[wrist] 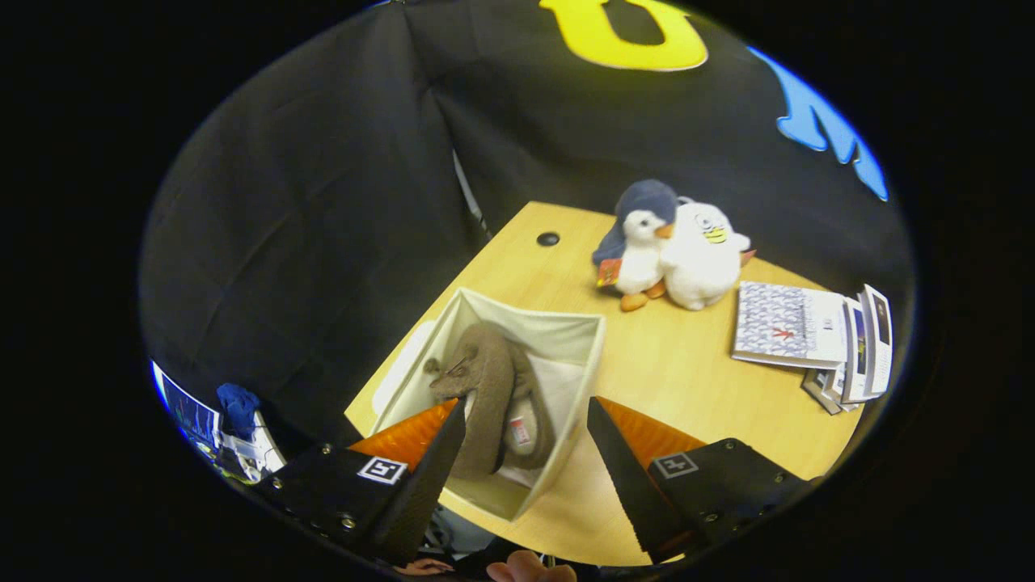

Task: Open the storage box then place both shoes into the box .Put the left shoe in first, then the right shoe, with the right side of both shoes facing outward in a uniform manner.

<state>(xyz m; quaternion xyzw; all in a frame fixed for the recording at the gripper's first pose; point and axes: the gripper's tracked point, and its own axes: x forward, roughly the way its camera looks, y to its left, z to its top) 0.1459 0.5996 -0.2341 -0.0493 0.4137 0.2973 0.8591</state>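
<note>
At the bottom of the frame the gripper (525,420) is spread wide with nothing between its fingers, hanging above the near end of the open box (584,364) just left of center. Inside the box a brown shoe (485,388) stands on its side with its opening toward the right, its heel just ahead of the left finger, and whether a second shoe lies under it I cannot tell. Farther back on the wooden table (687,388), a penguin toy (643,242) and a white plush toy (703,255) sit together in the upper middle, with a stack of booklets (808,331) at right.

Brown shoe (485,388) inside open white storage box (578,356)
</note>
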